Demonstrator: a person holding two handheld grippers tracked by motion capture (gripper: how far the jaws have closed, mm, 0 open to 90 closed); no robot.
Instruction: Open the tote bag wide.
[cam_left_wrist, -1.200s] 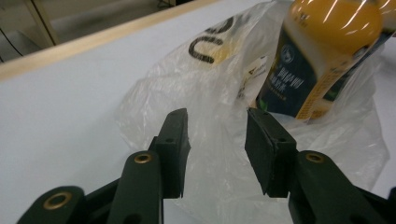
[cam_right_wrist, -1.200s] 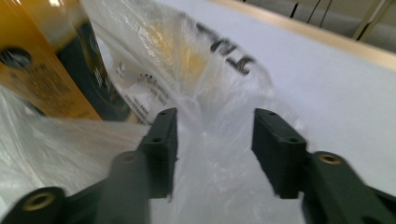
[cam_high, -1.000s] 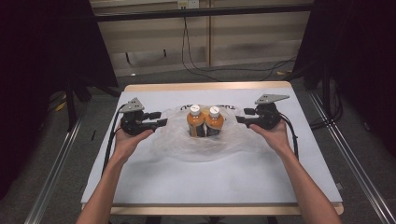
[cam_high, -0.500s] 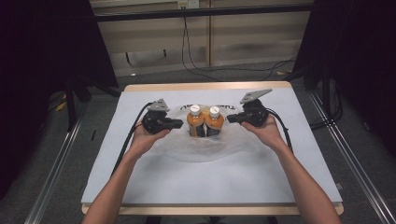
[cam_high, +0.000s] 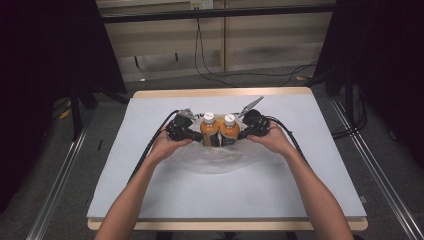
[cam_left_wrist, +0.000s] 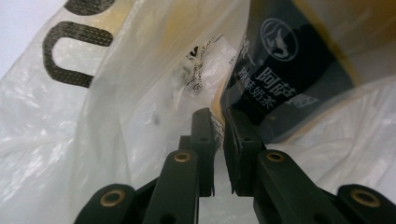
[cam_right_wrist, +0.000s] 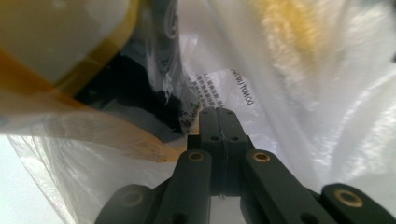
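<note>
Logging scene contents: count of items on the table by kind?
Bottles, orange drink with white caps: 2
Clear plastic bag around them: 1
Handheld grippers, left gripper and right gripper: 2
Total: 5

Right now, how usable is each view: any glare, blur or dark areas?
High view: table evenly lit, surroundings nearly black, bottles small but sharp. Left gripper view: bottle label readable, plastic bag washed out. Right gripper view: bottle cap blurred up close, strong glare on the bag at right.
</note>
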